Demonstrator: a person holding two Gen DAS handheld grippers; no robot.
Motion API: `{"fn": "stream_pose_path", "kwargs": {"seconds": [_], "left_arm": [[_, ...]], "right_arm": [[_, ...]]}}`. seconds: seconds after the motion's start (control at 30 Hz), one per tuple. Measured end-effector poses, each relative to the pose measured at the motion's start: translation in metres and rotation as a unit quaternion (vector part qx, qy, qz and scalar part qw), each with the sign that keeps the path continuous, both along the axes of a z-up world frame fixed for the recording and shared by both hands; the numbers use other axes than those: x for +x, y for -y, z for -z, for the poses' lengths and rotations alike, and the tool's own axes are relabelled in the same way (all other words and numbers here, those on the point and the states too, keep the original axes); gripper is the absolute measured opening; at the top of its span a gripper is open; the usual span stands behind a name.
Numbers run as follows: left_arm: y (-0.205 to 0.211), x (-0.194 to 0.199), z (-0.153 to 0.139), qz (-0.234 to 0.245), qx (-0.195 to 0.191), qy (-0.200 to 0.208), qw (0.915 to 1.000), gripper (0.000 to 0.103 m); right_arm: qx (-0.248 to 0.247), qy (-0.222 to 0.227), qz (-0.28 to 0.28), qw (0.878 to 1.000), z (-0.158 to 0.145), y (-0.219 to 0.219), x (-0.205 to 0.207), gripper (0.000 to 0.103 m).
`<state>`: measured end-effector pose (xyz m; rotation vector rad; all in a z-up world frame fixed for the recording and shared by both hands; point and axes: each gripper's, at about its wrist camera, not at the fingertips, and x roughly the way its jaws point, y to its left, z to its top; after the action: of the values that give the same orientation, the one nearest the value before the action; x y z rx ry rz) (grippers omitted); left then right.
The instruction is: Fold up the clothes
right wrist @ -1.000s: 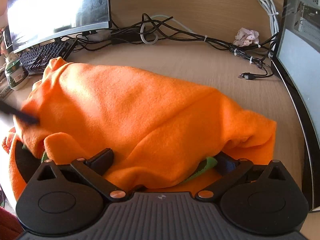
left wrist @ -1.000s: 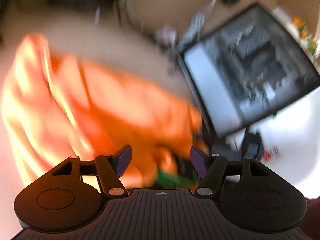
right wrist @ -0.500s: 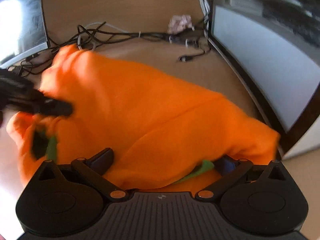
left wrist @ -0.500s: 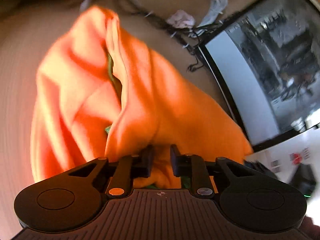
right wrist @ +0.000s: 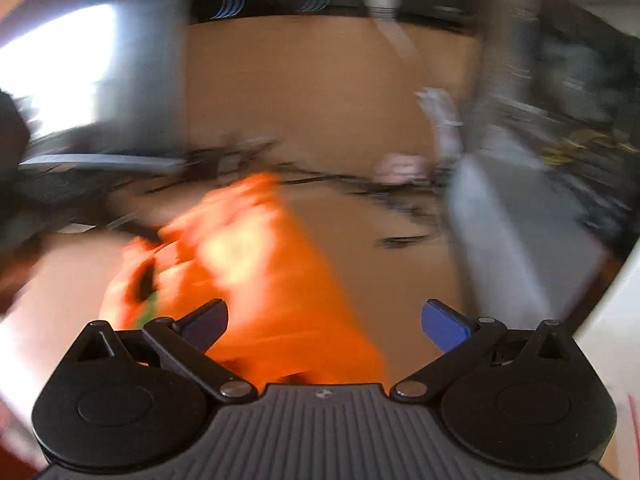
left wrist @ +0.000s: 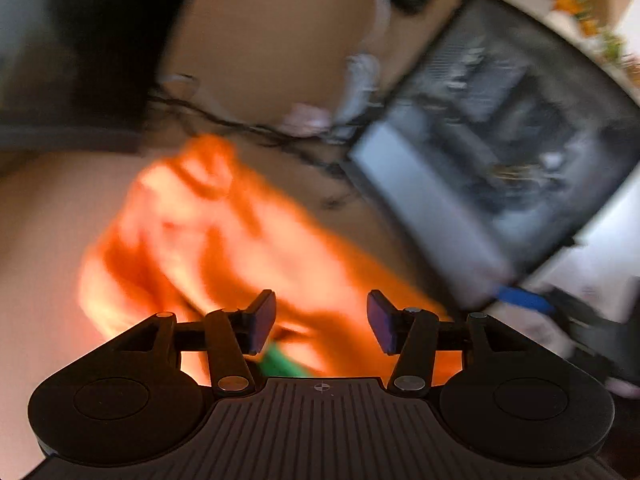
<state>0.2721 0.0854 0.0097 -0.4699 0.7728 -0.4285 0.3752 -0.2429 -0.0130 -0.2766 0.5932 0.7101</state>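
Observation:
An orange fleece garment with a green trim lies bunched on the wooden desk; both views are motion-blurred. It also shows in the right wrist view. My left gripper is open and empty, just above the garment's near edge. My right gripper is open wide and empty, with the garment below and to its left. A bit of green trim shows near the left gripper's base.
A computer case with a glass side stands on the right. A tangle of cables and a crumpled tissue lie at the back of the desk. A monitor stands at the back left.
My left gripper has opened and let go of the orange garment. My right gripper has also released it and pulled back. The garment now lies as a narrower bundle.

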Motion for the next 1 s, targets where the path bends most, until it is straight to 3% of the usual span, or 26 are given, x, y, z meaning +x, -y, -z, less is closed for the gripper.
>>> {"fn": "stream_pose_path", "kwargs": {"seconds": [0.07, 0.13, 0.23, 0.27, 0.37, 0.47, 0.7, 0.83, 1.0], "left_arm": [[0.018, -0.004, 0.011, 0.035, -0.015, -0.011, 0.9992, 0.055], [0.036, -0.004, 0.033, 0.058, 0.002, -0.042, 0.9975, 0.054], [0.036, -0.006, 0.059, 0.047, 0.032, -0.083, 0.995, 0.044], [0.029, -0.007, 0.062, 0.039, 0.033, -0.083, 0.9952, 0.039], [0.004, -0.009, 0.06, 0.008, 0.037, -0.085, 0.9957, 0.039], [-0.014, -0.016, 0.055, -0.01, 0.056, -0.077, 0.9954, 0.041], [-0.027, -0.059, 0.027, -0.001, 0.106, -0.018, 0.9942, 0.062], [-0.026, -0.083, 0.021, 0.033, 0.127, 0.016, 0.9912, 0.062], [-0.012, -0.102, 0.035, 0.072, 0.135, 0.033, 0.9877, 0.06]], "right_arm": [[-0.017, 0.006, 0.025, 1.0, 0.013, -0.006, 0.01, 0.103], [-0.067, 0.019, 0.027, 0.997, 0.034, -0.021, 0.01, 0.103], [-0.152, 0.032, 0.008, 0.988, 0.073, -0.041, -0.003, 0.103], [-0.15, 0.035, 0.003, 0.988, 0.076, -0.041, -0.013, 0.103], [-0.136, 0.037, -0.018, 0.99, 0.082, -0.044, -0.044, 0.103], [-0.139, 0.034, -0.046, 0.989, 0.082, -0.054, -0.066, 0.103], [-0.167, 0.044, -0.103, 0.98, 0.06, -0.049, -0.111, 0.103], [-0.183, 0.05, -0.134, 0.973, 0.046, -0.043, -0.137, 0.103], [-0.201, 0.053, -0.192, 0.959, 0.032, -0.044, -0.17, 0.1]]}}
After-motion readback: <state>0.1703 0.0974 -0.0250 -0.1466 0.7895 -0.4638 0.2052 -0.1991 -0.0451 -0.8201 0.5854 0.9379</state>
